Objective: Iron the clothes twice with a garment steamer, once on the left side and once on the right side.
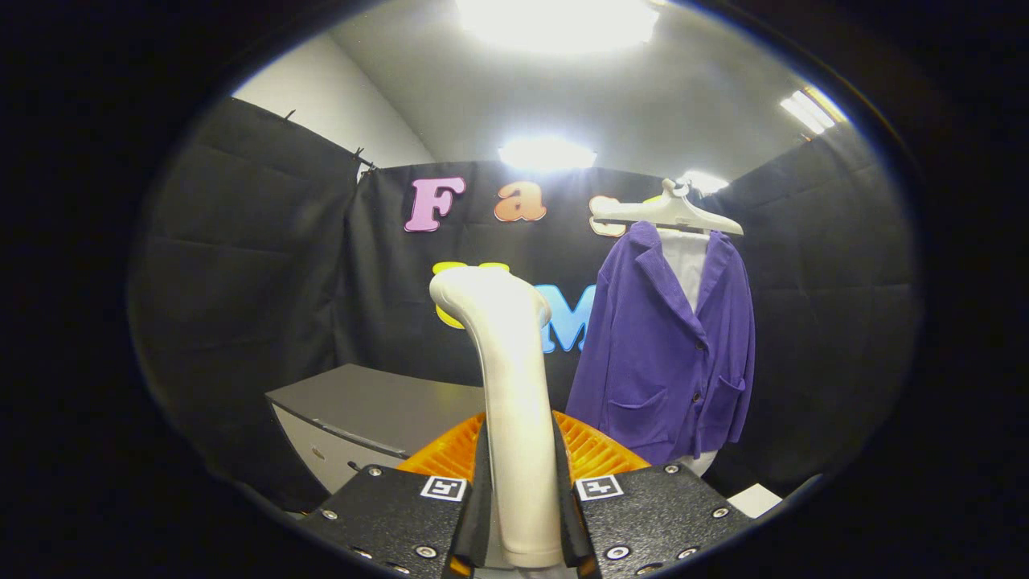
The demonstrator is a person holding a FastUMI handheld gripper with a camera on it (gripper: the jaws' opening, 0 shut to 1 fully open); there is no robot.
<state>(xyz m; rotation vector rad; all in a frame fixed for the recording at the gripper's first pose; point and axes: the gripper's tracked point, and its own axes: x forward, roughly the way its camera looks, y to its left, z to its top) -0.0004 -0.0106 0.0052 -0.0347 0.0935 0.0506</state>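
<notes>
The gripper has its fingers clamped on the steamer, held upright short of the purple jacket hanging beyond, so carrying it across to one side comes next.

We see a grey counter standing to the left, beyond the fingers and against the black cloth wall. Its top is flat and dull grey, and its near front face is paler, with a few small dark spots we cannot make out. From what we can see, nothing lies on the top, though its right part is hidden behind the white steamer handle and the orange ribbed part just ahead of the fingers. To the right of the counter a white hanger up by the far wall carries the purple jacket, which hangs over a white garment.
</notes>
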